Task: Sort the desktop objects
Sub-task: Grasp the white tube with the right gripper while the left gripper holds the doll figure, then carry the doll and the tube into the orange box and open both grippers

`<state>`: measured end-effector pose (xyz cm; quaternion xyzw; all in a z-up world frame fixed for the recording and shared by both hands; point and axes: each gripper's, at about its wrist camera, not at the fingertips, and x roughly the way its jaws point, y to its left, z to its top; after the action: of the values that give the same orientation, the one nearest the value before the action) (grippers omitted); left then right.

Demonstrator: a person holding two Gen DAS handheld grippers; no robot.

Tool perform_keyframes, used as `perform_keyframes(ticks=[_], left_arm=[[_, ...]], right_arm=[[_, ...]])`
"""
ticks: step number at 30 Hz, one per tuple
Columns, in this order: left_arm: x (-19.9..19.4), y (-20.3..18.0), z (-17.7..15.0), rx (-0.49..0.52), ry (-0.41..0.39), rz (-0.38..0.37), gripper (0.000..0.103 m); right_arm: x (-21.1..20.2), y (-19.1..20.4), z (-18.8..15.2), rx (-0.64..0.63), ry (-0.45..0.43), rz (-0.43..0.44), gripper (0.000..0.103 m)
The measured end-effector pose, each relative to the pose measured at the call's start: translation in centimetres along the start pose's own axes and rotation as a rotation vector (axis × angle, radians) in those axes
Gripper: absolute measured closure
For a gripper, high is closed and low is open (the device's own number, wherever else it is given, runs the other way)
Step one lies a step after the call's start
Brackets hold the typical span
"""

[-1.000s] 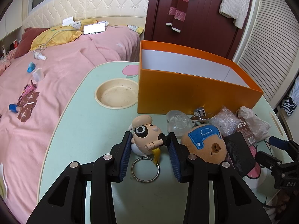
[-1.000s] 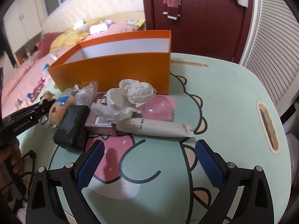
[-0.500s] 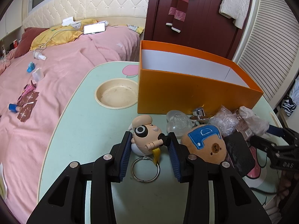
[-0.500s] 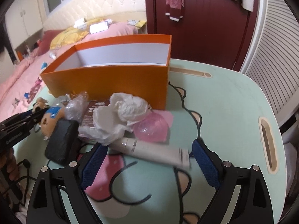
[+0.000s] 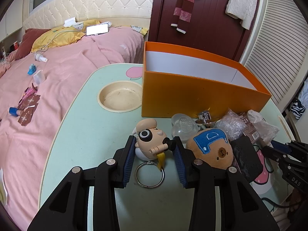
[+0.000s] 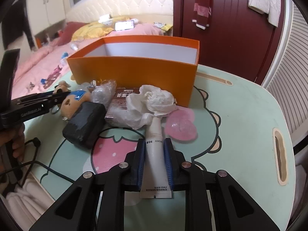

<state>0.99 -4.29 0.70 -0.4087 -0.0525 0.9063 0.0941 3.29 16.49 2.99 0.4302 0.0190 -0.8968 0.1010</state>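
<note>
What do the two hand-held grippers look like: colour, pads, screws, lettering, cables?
Both the left hand-held gripper and the right hand-held gripper have matte black angular frames, ribbed blue pads inside the fingers and round silver screws. White lettering runs along each body's side. A black cable trails below the left one.

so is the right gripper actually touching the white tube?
Touching. In the right wrist view both blue pads of the right gripper press the sides of the white tube, no gap visible.

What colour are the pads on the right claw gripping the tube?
Blue pads, closed on the white tube; clearest in the right wrist view.
</note>
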Motion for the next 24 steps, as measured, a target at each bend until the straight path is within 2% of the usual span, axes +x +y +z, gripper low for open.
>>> perform_keyframes(ticks=[6,11,17,24], left_arm=[[-0.1,-0.1,0.1,0.009,-0.004,0.002,0.063],[-0.5,-0.5,0.3,0.031,-0.017,0.015,0.063],[-1.5,0.3,1.1,-0.027,-0.021,-0.022,0.063],[-3.8,0.3,4.4,-0.011,-0.102,-0.038,0.063]], right_arm=[[-0.9,0.2,-0.7,0.007,-0.034,0.035,0.084],[-2.1,0.1,0.1,0.030,-0.075,0.059,0.084],[-3.4,-0.1,1.2,0.033,-0.121,0.068,0.084],[-4.4,-0.7,3.3,0.037,-0.183,0.082,0.084]])
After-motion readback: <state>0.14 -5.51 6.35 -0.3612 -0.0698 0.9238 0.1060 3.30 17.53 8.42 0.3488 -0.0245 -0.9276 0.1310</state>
